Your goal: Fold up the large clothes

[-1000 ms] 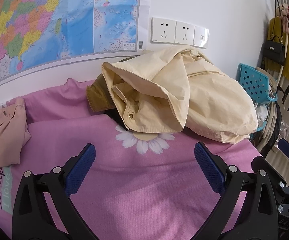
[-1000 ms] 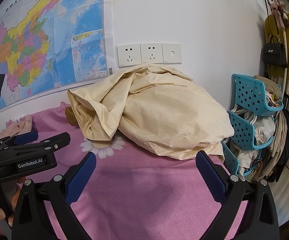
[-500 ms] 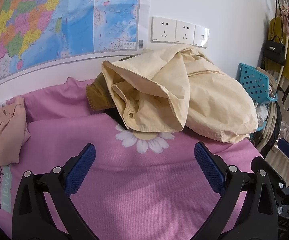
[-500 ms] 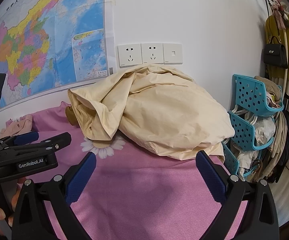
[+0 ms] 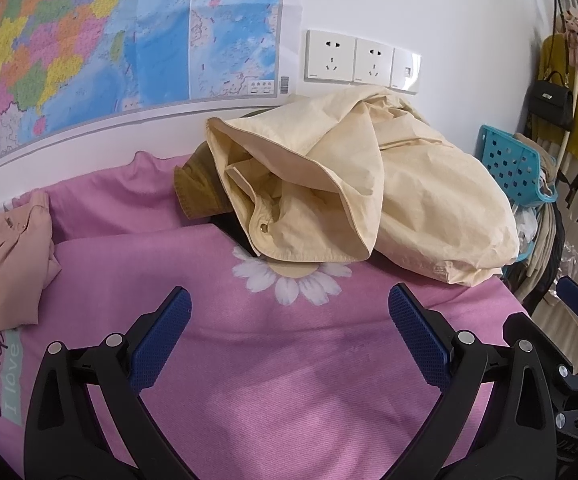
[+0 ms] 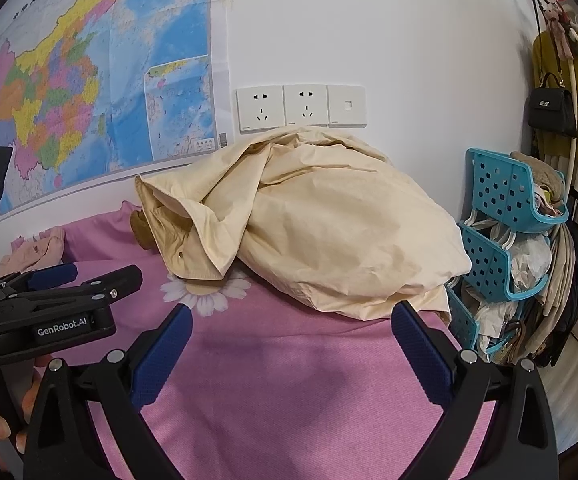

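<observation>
So you are at the very start: nothing is gripped yet, and the cream jacket lies in a crumpled heap at the far side of the pink bedsheet, pushed up against the wall under the sockets. Your left gripper hovers over bare sheet on the near side of the heap with its jaws spread wide and nothing between them; your right gripper does the same, jaws wide and empty, a little to the right, close to the bed's right edge. The blue pads touch no cloth.

The step in hand, as I read it, is the reach-in to take hold of the jacket and pull it out flat. That calls for two separate edges, not a bunch of layers. On the left of the heap a hem with a snap button hangs toward you over the daisy print; it looks the easiest place for your left tongs. The right end is a smooth rounded bulge near the teal rack, with no clear edge showing, so you may need to lift first and search. An olive garment sits under the jacket's left end and a peach one lies far left; leave both behind
</observation>
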Demonstrator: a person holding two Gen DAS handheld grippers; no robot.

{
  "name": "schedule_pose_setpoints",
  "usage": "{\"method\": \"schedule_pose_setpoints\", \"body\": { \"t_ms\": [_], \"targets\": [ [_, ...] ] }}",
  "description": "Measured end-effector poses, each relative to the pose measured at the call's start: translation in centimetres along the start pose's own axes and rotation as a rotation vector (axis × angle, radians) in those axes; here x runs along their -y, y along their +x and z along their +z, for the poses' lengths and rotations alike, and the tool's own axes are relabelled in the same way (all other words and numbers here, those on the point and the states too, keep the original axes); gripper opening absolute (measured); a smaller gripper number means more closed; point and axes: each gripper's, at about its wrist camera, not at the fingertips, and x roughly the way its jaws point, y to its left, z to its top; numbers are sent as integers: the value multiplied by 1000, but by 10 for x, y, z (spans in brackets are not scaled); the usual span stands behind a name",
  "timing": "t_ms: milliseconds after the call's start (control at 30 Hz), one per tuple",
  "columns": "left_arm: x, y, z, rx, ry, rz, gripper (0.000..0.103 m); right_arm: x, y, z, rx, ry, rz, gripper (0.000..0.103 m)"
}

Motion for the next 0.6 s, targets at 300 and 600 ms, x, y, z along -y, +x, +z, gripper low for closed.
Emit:
{"method": "schedule_pose_setpoints", "body": {
  "t_ms": [300, 600],
  "targets": [
    [-1, 4, -1, -6, 0, 1, 98, 0, 2, -2, 3, -1, -1, 97],
    [-9, 16, 1, -32, -5, 8, 98, 0, 17, 1, 1, -38, -13, 97]
  ]
}}
